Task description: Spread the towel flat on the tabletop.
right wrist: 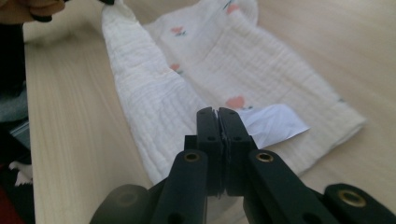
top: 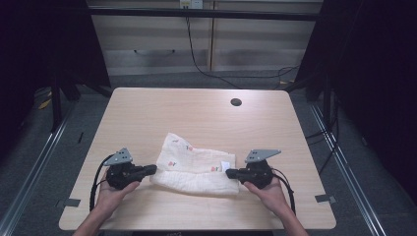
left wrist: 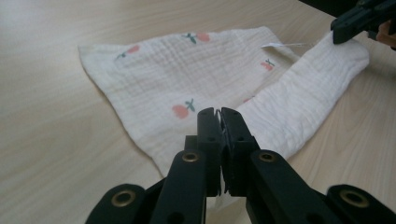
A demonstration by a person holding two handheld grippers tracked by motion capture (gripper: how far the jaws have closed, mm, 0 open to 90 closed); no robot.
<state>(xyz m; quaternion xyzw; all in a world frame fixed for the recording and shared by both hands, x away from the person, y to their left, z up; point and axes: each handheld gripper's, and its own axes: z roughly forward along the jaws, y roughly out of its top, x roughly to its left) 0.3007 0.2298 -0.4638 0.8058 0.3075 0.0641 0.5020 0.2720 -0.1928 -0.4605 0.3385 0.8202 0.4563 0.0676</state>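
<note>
Pale wooden bench (top: 147, 113) is carrying a fruit-print muslin cloth (top: 196, 164); left tongs (top: 151, 169) and right tongs (top: 230, 173) are pinching its near corners shut, likely lifting next to fold it away.

Pale wooden table (top: 147, 113) (cable hole (top: 236, 102) near far edge)

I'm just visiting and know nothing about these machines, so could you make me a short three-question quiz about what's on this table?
1. True or false: both claws are shut on the cloth's ends.
2. What is printed on the cream crinkled muslin cloth?
3. The white label lies beside which claw: A left, B right?

Key: 1 true: left claw and right claw each pinch an end. 2 small red flowers with green leaves. 3 B.
</note>
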